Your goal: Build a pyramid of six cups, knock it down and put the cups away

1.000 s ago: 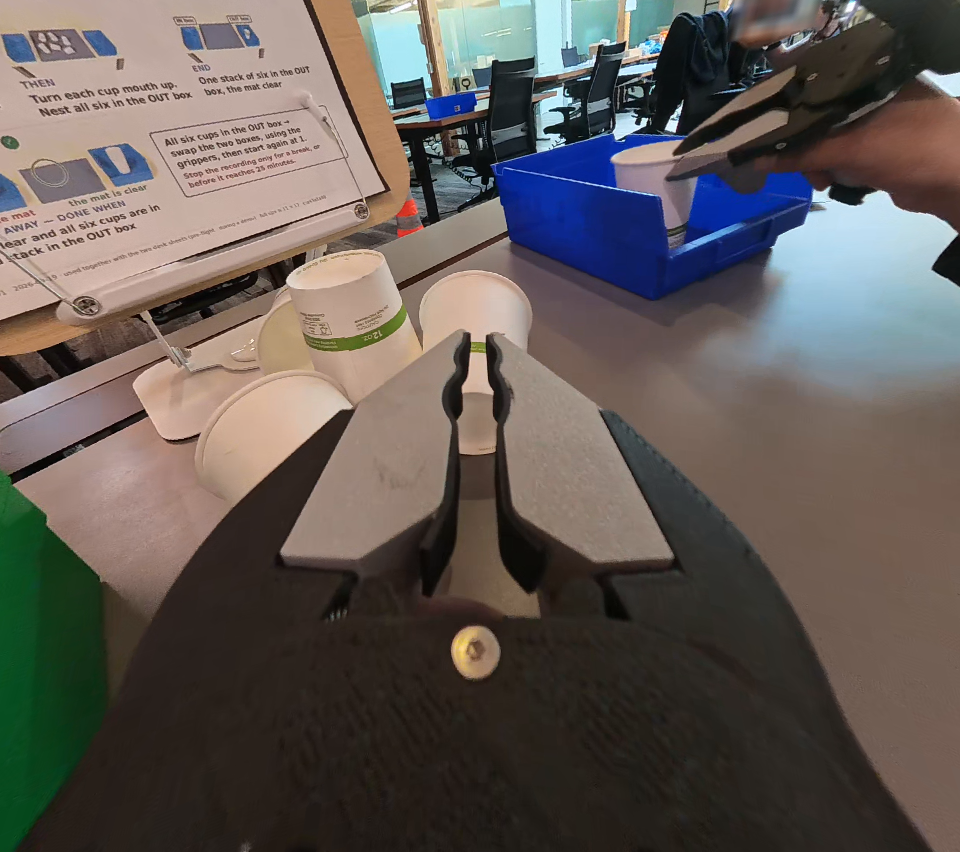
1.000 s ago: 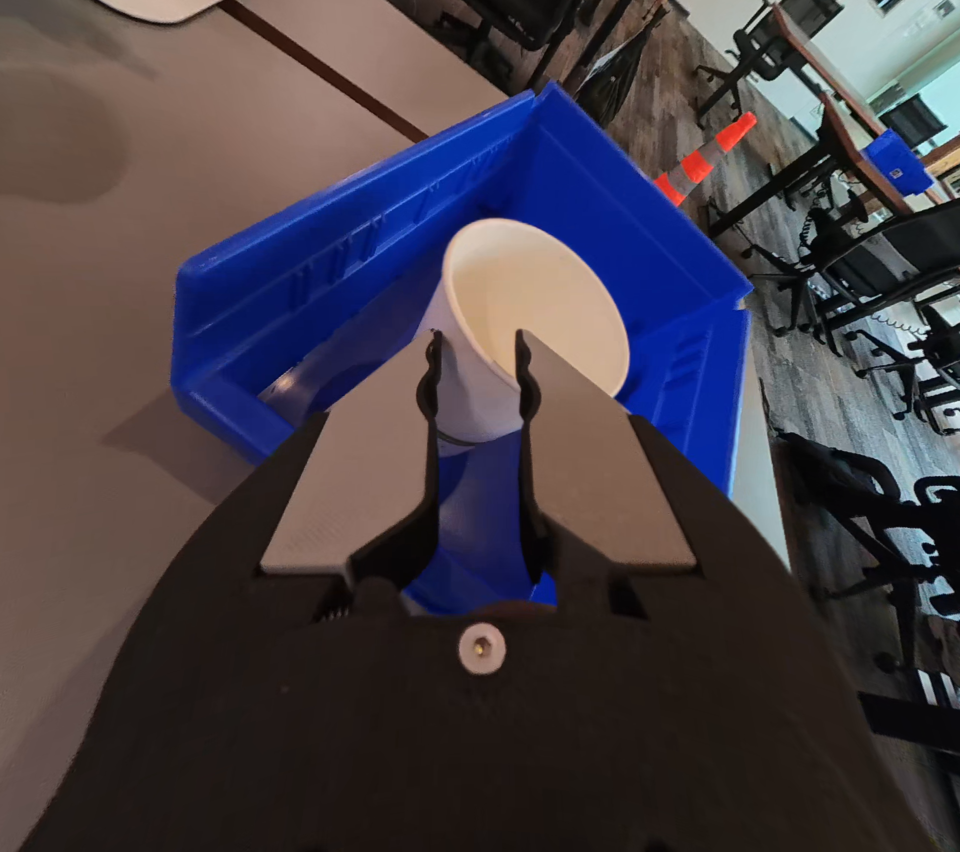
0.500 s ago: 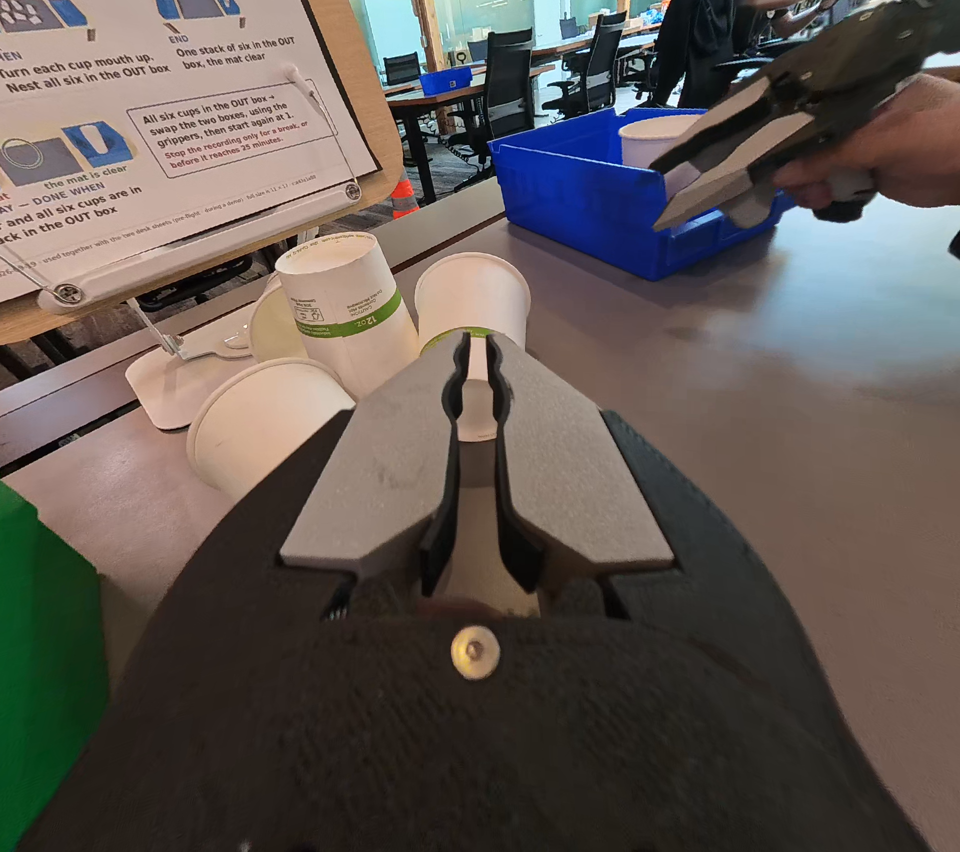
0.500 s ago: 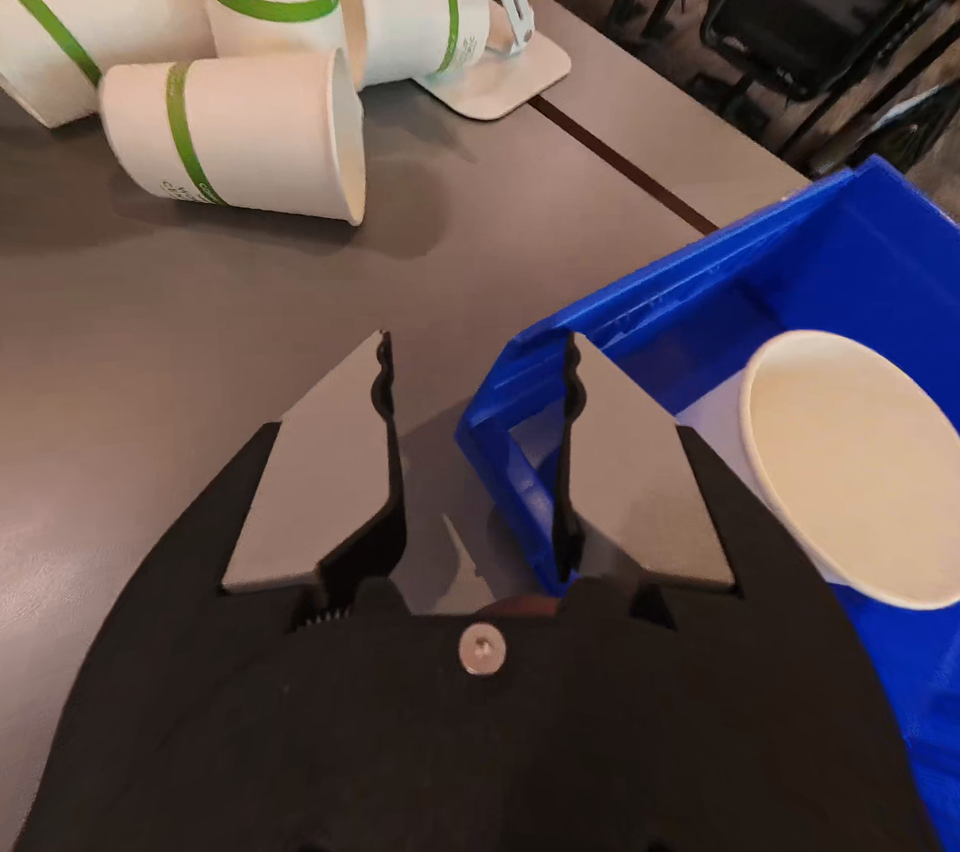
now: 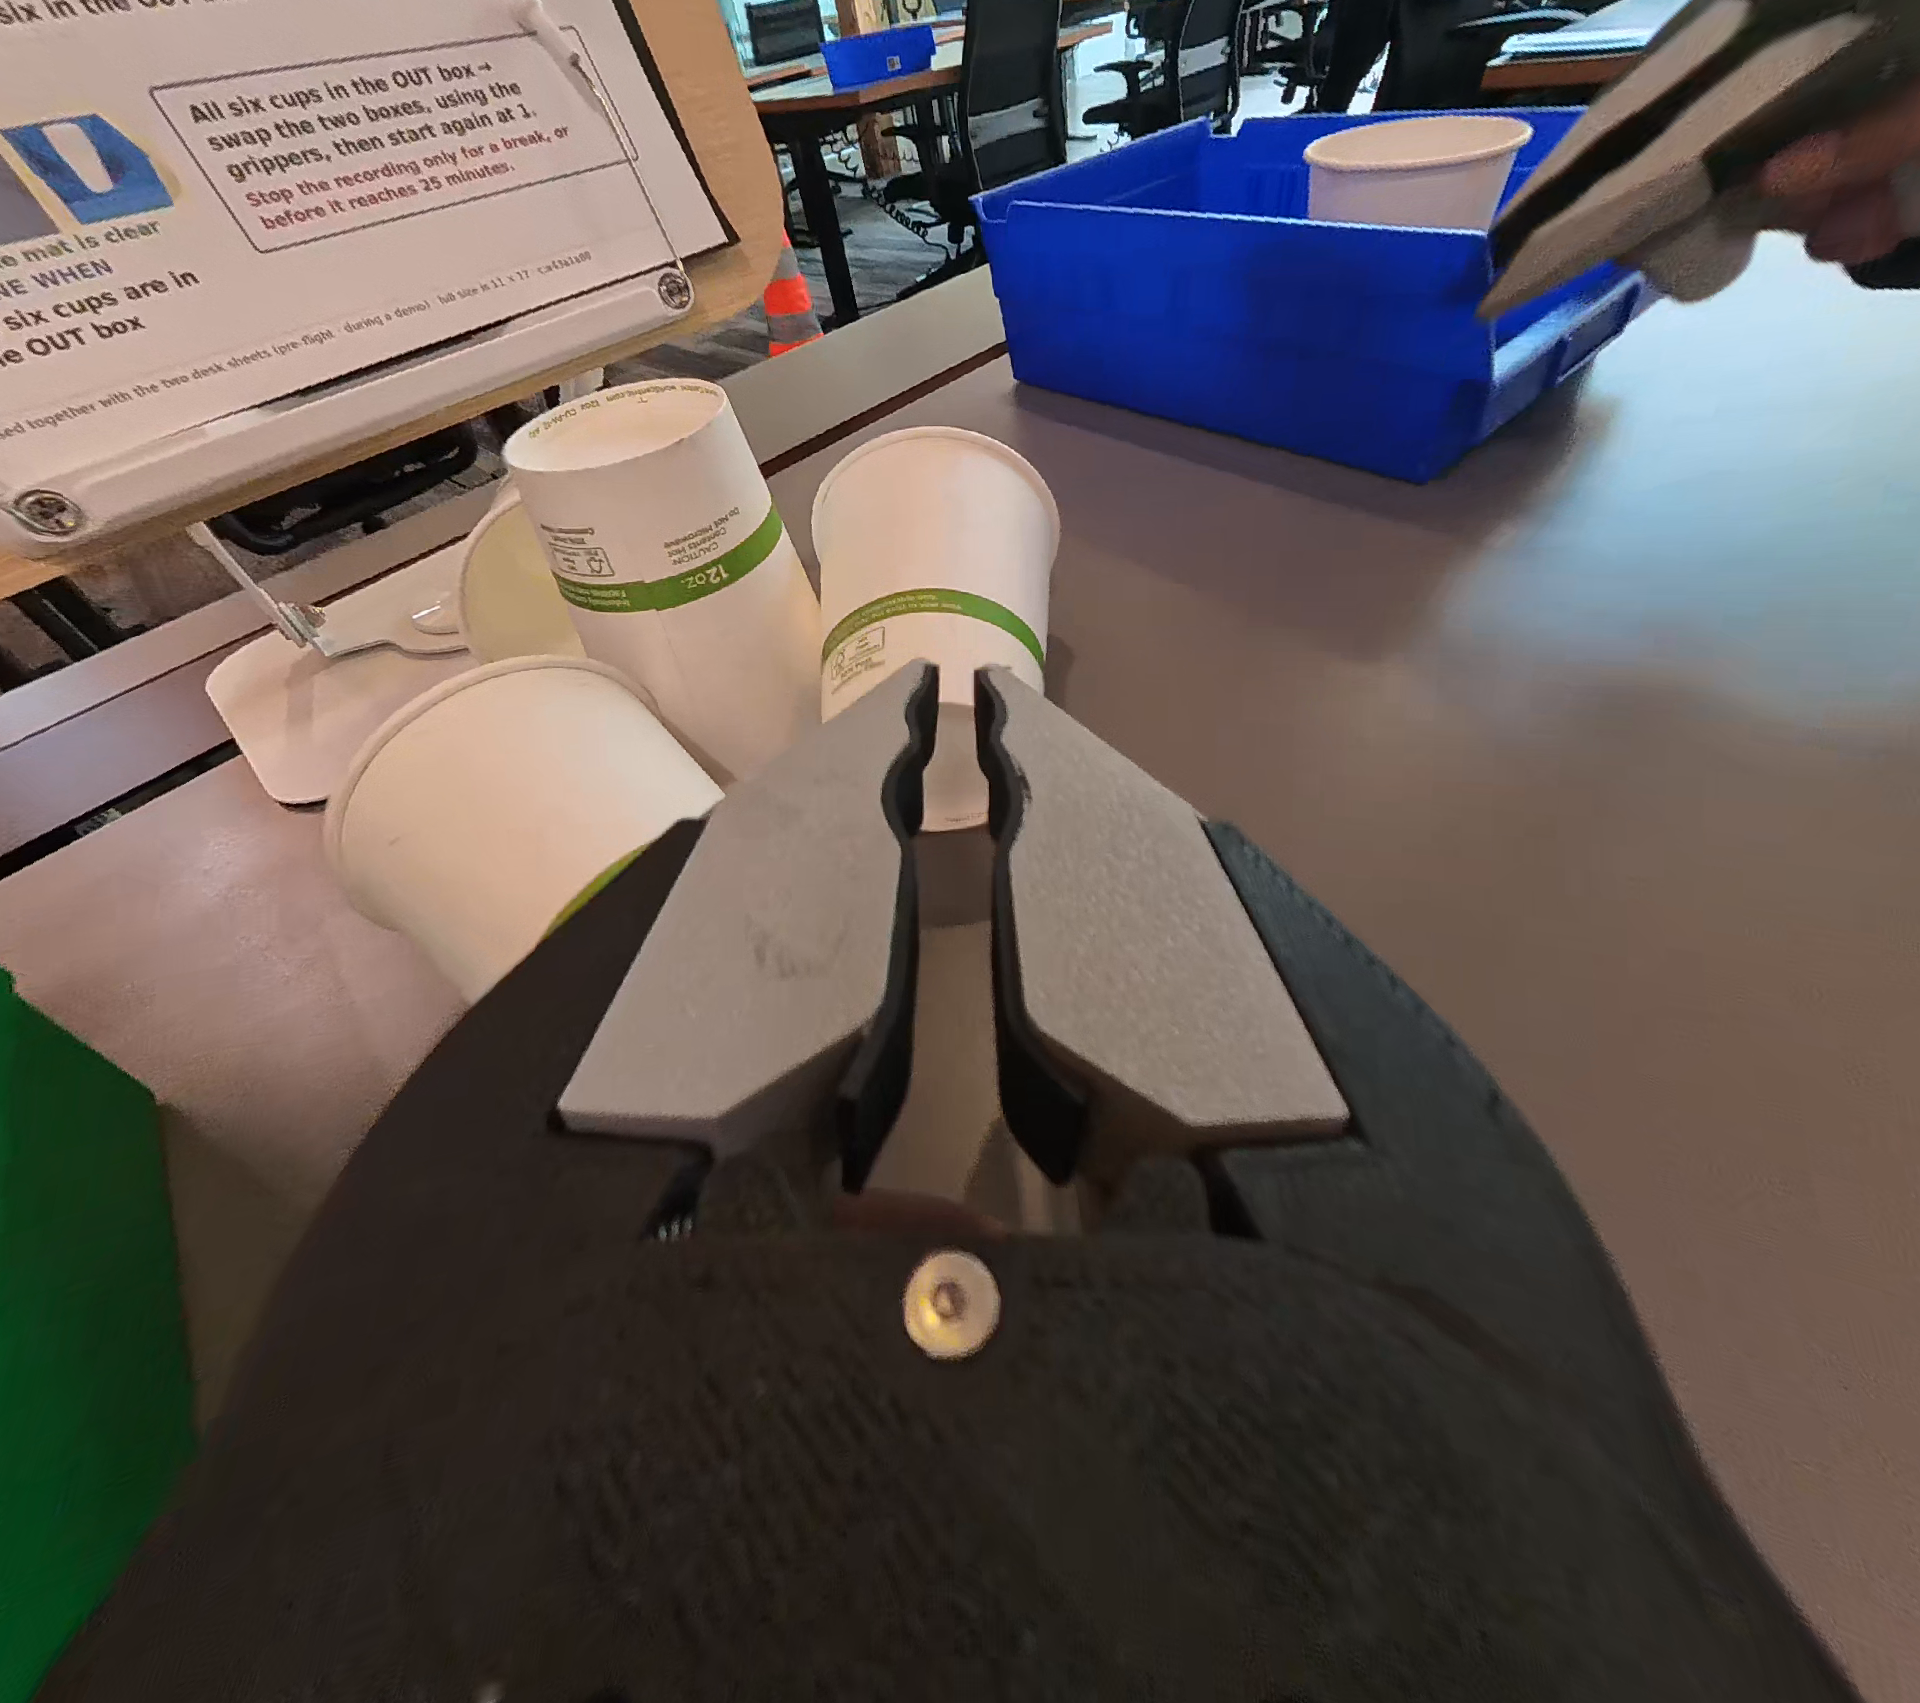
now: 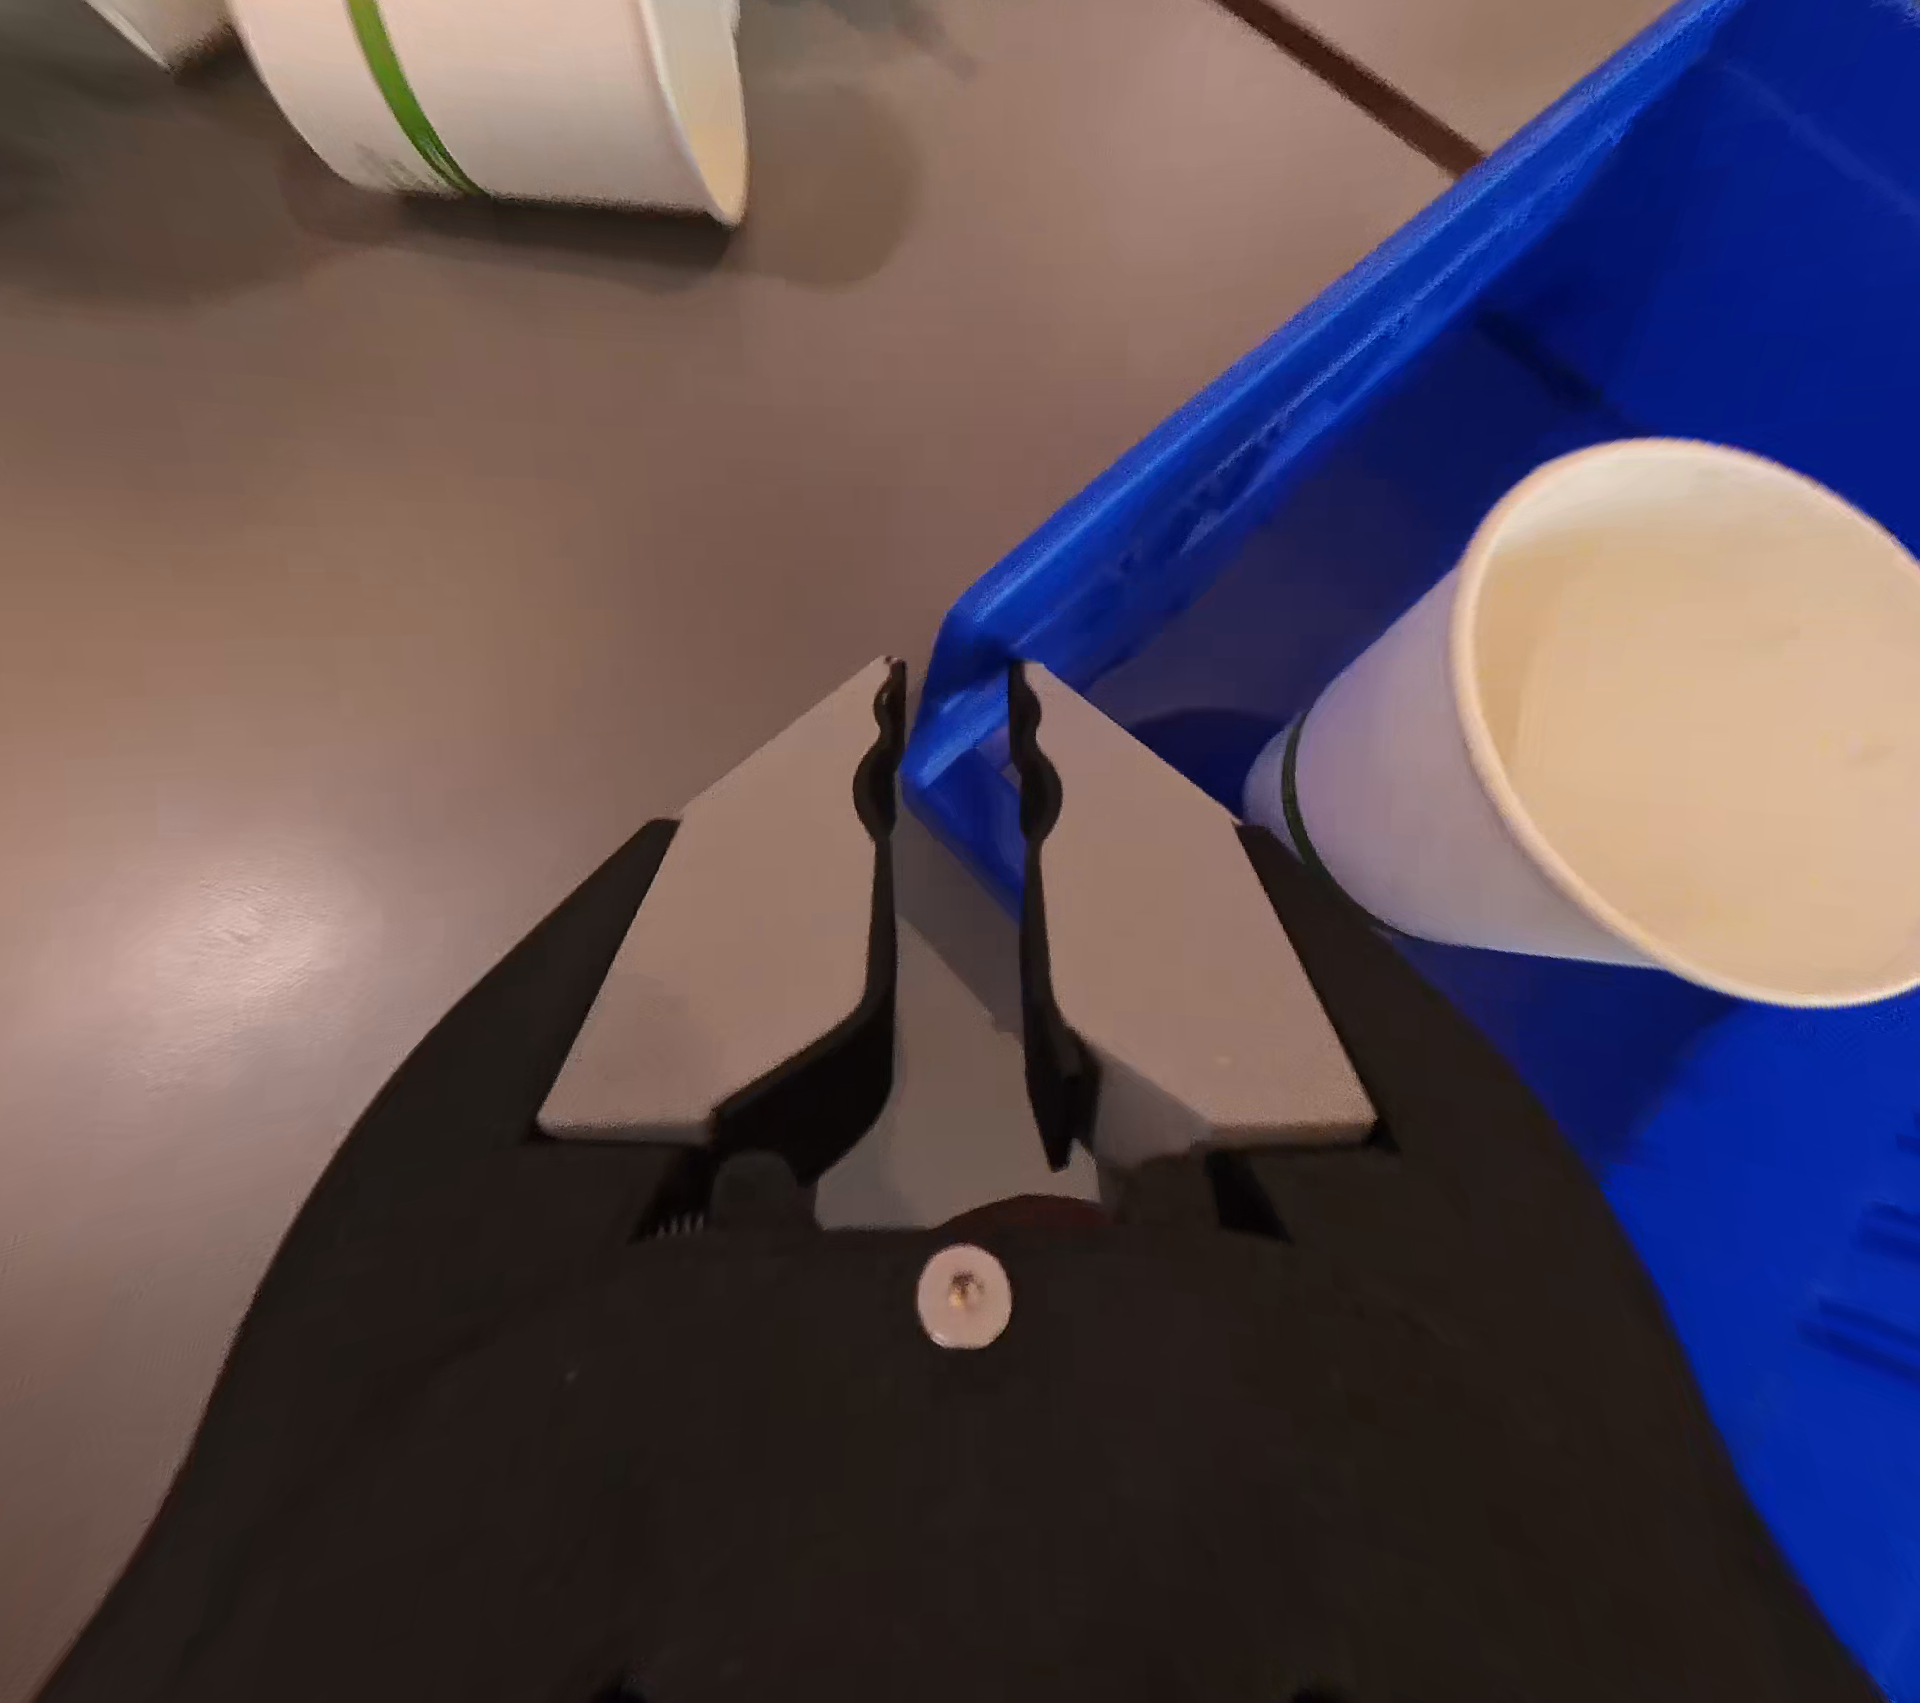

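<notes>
Change: the right claw (image 6: pixel 951 697) has drawn back from the cup in the bin and narrowed its gap; the left claw (image 5: pixel 954 697) has come closer to the fallen cups.
Left claw: narrow gap between the fingers, nothing between them, low over the counter (image 5: pixel 1455 770).
Ahead of left claw: a cup on its side (image 5: pixel 930 573), mouth pointing away, its base just past the fingertips.
Ahead-left of left claw: an upside-down cup (image 5: pixel 665 552) with a green band, leaning among the others; a cup on its side (image 5: pixel 499 812) nearer, mouth facing away to the left; another cup (image 5: pixel 509 583) partly hidden behind.
Right claw: fingers a little apart, empty, tips over the near corner of the blue bin (image 6: pixel 1299 448).
Right of right claw: a white cup (image 6: pixel 1621 718) standing mouth up inside the bin.
Far ahead-left of right claw: the fallen cups, well apart from the bin.
Behind the cups: an instruction sheet on a stand (image 5: pixel 312 95).
Left edge: a green box (image 5: pixel 73 1290).
</notes>
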The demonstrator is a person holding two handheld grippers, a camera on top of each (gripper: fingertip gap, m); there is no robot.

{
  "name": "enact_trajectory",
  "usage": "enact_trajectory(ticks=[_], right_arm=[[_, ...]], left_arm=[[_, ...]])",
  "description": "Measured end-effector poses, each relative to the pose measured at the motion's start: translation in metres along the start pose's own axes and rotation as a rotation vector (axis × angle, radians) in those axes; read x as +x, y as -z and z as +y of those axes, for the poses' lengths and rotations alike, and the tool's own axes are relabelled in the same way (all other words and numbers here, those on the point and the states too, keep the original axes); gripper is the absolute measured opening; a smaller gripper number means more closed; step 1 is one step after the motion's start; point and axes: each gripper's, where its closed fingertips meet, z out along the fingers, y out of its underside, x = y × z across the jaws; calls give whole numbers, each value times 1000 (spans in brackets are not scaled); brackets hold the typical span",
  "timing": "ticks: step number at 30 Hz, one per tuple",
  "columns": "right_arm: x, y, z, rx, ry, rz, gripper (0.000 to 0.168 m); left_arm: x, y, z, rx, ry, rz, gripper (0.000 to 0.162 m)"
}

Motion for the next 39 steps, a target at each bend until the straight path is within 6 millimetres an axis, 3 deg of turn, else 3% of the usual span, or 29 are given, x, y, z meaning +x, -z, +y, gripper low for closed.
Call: enact_trajectory(ticks=[3,8,11,14,16,20,24,26,28,31,33,34,37,39], right_arm=[[-8,25,-35,233,-57,-79,26],[-44,61,-101,654,-13,-207,28],[-74,51,-123,745,-52,-295,35],[-95,19,-138,793,-144,-308,50],[-108,-12,-136,720,-131,-278,55],[-84,-65,-124,640,-65,-25,56],[-80,-104,-114,524,-165,-165,70],[-75,-106,-121,568,-240,-235,70],[-72,-113,-122,539,-302,-318,54],[-74,-134,-112,388,-402,-413,49],[-87,-143,-105,290,-421,-520,48],[-91,-142,-105,281,-429,-556,44],[-104,-126,-109,346,-327,-613,9],[-109,-117,-108,377,-252,-598,4]], left_arm=[[4,-3,6,-33,-11,9,6],[11,-7,10,-58,-15,17,10],[13,-9,11,-67,-19,18,11],[12,-9,12,-71,-37,8,11],[11,-9,12,-71,-38,1,10],[7,-6,9,-53,-25,-8,10],[5,-7,13,-72,-5,-5,10],[6,-8,16,-88,8,0,10],[7,-10,19,-101,9,5,11],[8,-11,19,-102,-15,-2,10],[10,-11,20,-104,-20,2,10],[10,-11,21,-108,-18,4,10],[11,-12,24,-126,-11,6,9],[9,-12,26,-136,-15,-1,10]])
